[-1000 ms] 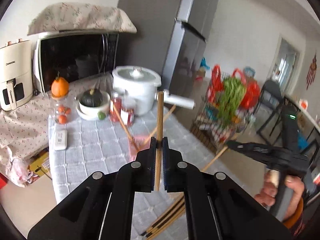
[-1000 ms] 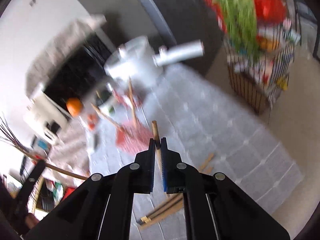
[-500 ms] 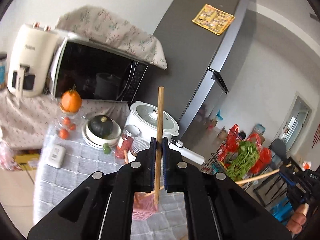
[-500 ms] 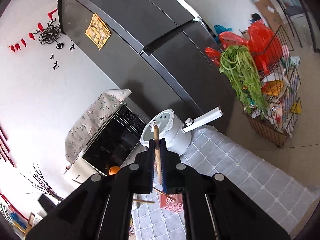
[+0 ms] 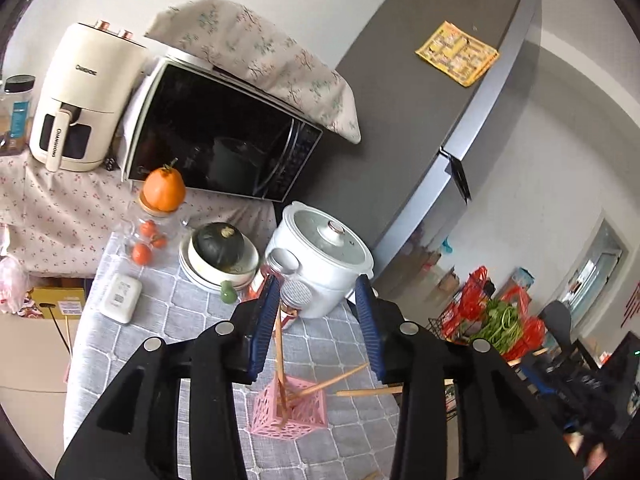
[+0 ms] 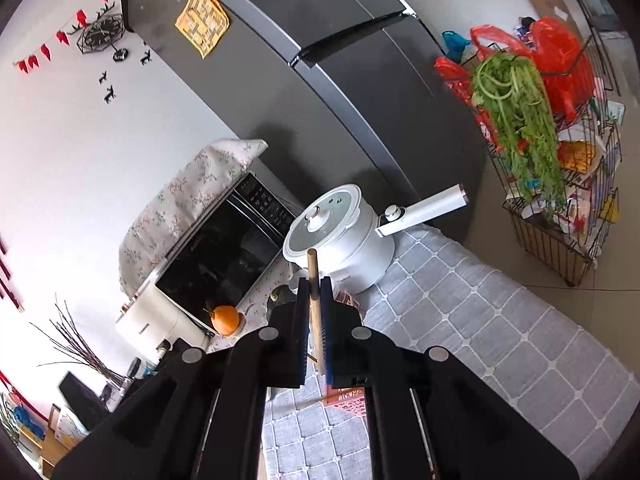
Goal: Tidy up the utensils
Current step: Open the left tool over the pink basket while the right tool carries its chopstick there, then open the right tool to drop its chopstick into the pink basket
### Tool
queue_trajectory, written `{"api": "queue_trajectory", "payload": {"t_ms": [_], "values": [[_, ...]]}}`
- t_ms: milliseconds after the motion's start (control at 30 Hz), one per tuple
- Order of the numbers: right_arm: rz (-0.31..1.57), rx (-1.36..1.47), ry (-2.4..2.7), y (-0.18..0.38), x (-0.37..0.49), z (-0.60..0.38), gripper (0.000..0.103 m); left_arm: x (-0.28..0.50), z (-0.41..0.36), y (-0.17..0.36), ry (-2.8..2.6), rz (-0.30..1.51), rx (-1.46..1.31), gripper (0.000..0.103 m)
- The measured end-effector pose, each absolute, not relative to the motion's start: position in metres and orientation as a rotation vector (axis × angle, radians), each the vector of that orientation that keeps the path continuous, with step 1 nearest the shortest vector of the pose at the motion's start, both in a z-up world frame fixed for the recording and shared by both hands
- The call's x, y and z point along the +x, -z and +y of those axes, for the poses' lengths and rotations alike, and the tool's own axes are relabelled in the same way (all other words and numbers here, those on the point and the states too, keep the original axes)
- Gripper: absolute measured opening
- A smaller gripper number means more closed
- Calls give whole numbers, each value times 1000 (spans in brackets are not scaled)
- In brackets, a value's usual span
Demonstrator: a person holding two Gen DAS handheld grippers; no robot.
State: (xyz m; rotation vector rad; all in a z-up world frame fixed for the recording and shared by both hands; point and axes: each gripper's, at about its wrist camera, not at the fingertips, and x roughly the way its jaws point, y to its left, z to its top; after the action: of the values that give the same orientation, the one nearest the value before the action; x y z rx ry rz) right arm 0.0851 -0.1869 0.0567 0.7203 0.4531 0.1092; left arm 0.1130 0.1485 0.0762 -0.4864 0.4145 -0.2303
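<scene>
Partway through, by the look of it. Left tongs (image 5: 316,324) spread wide apart, holding nothing, hovering above the pink holder (image 5: 289,407) on the tabletop (image 5: 132,352). Below and between the left tongs, one chopstick (image 5: 279,356) standing steeply in that holder, near the inner face of the left-hand finger, contact unclear; two more (image 5: 332,380) leaning out over its rim toward the right. Those three counted as done.

Right tongs (image 6: 315,320) clamped together on a fourth chopstick (image 6: 314,280), upright, its top poking out above the fingertips, with the holder partly showing below them. Left to do, presumably: lowering this one into the holder. A tan sliver at the bottom edge of the left view, under the tongs, possibly another stick on the tabletop; too little showing to tell.
</scene>
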Motion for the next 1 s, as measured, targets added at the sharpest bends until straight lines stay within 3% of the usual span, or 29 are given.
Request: {"api": "queue_trajectory", "payload": {"t_ms": [167, 267, 300, 333, 467, 533, 633, 700, 833, 1000], "values": [[500, 689, -121, -36, 115, -170, 6, 115, 155, -74, 222, 426, -502, 37], [539, 613, -132, -21, 134, -157, 15, 116, 156, -72, 226, 440, -505, 37], [551, 611, -141, -17, 136, -156, 39, 116, 155, -72, 228, 441, -502, 37], [548, 611, -139, -16, 136, -156, 56, 115, 154, -72, 230, 439, -499, 37], [518, 573, -82, -21, 125, -160, 61, 112, 148, -74, 250, 442, -480, 39], [509, 571, -42, -23, 117, -166, 75, 110, 140, -73, 267, 452, -464, 46], [494, 576, 6, -22, 103, -176, 87, 108, 128, -70, 295, 479, -430, 57], [504, 573, 40, -20, 91, -186, 90, 104, 117, -67, 310, 495, -402, 59], [549, 600, 90, -6, 70, -208, 93, 96, 88, -57, 365, 546, -310, 76], [680, 595, 211, 41, 37, -244, 93, 91, 22, -24, 448, 683, -94, 80]]}}
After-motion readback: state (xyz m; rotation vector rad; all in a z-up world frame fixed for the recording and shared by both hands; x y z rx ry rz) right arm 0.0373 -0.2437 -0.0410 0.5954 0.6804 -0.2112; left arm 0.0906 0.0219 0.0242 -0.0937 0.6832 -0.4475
